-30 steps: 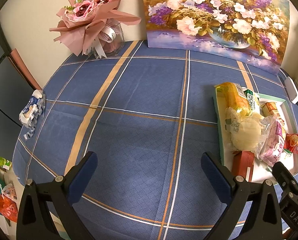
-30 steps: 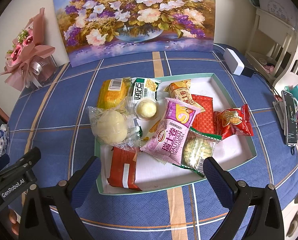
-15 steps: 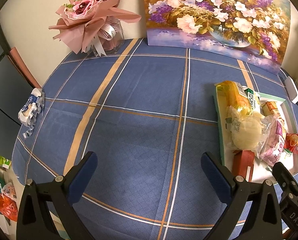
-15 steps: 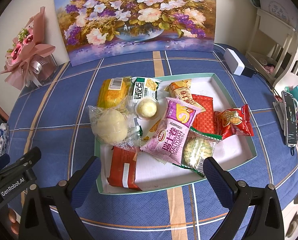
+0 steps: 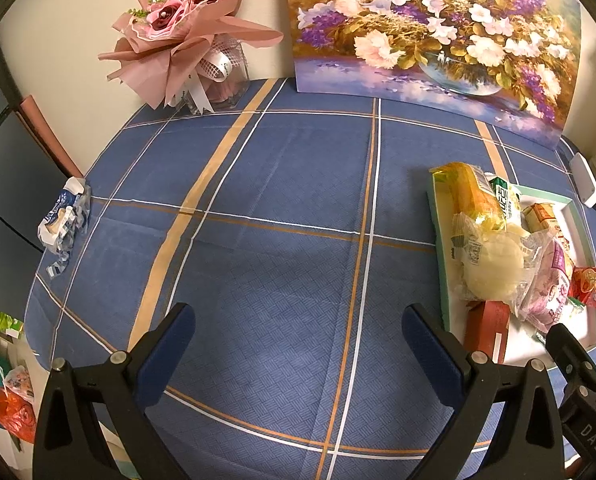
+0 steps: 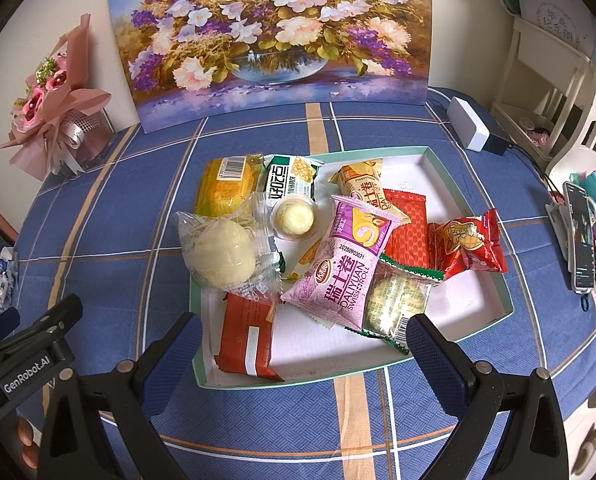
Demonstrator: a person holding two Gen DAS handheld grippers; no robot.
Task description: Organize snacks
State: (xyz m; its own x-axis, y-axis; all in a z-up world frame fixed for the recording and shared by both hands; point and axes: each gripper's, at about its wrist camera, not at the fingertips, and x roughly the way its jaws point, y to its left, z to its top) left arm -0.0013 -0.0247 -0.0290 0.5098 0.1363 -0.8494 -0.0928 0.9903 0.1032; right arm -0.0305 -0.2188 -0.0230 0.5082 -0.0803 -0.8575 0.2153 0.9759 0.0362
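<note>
Through the left wrist view, I am holding the left gripper [image 5: 298, 340] wide open and empty over bare blue tablecloth [image 5: 278, 184]; the tray [image 5: 441, 280] of snacks is sitting off to its right.

Through the right wrist view, I am hovering the right gripper [image 6: 303, 344] wide open at the tray's [image 6: 477, 200] near edge. The purple Swiss roll packet [image 6: 345, 264] is lying on top: light, crinkly, probably slippery, so I am favouring its sealed end.

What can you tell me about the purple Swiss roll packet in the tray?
The purple Swiss roll packet is a sealed, glossy plastic pillow pack, printed "DALIYUAN SWISS ROLL" with a date code. It lies flat and tilted near the middle of the tray, overlapping the red packet and the green-edged round cake. Neither gripper touches it.
</note>
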